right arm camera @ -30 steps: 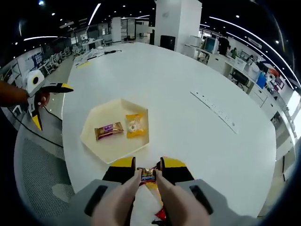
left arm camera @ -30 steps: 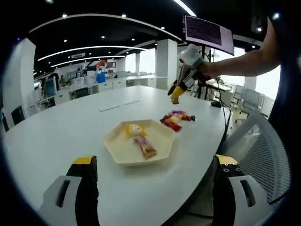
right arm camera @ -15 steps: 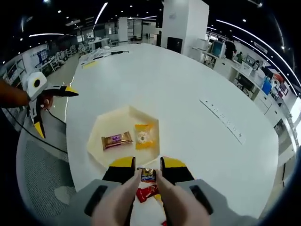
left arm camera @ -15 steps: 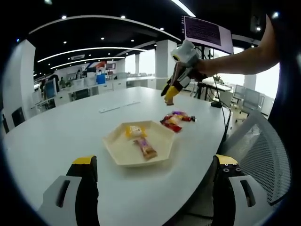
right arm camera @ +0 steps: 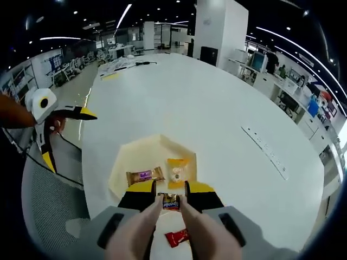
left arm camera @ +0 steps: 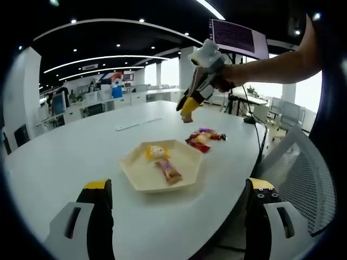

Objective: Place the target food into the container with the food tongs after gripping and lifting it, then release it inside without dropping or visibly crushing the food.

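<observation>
Snack packet (right arm camera: 171, 202) sits pinched in the right gripper (right arm camera: 171, 196), now carried off the table-edge pile toward the hexagonal tray (right arm camera: 126, 158), so drop-in looks close; left gripper (left arm camera: 176, 187) hangs wide open, empty, near the table's (left arm camera: 65, 151) edge.

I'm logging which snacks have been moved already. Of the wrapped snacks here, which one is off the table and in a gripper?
The small brown-wrapped snack, pinched in the right gripper. The yellow packet and the brown bar lie in the hexagonal tray; the red packet lies on the table.
</observation>
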Tool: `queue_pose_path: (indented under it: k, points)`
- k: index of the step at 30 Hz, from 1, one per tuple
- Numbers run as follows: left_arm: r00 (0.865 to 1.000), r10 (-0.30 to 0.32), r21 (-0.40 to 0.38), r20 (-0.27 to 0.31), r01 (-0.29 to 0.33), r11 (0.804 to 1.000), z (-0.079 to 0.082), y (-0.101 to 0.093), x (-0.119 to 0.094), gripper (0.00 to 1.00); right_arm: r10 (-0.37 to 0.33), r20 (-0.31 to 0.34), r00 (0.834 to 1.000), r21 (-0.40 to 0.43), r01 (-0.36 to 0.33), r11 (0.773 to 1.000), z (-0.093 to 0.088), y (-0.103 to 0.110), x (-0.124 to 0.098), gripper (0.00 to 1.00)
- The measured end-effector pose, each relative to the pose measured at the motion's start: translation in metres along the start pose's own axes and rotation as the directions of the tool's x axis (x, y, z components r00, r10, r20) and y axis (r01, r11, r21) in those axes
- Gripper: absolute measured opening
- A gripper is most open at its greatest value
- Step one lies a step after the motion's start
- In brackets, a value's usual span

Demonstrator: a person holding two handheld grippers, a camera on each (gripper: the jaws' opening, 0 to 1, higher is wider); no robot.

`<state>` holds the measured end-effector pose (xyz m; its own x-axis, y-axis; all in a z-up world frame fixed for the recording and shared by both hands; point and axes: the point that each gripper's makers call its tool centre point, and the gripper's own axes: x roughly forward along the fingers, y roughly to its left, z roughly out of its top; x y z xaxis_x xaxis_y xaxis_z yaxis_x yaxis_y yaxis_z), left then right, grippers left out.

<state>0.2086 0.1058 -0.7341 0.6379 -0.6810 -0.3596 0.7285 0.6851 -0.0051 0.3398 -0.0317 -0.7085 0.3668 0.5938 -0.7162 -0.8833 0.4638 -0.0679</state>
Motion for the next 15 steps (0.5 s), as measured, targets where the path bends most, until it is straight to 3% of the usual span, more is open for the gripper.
queue_pose_path:
  k: [15]
  points:
    - [1.000,0.003,0.003,0.005,-0.003,1.000,0.001,0.000,-0.001,0.99,0.032,0.014,0.999,-0.025,-0.032,0.999,0.026,0.017,0.016,0.20]
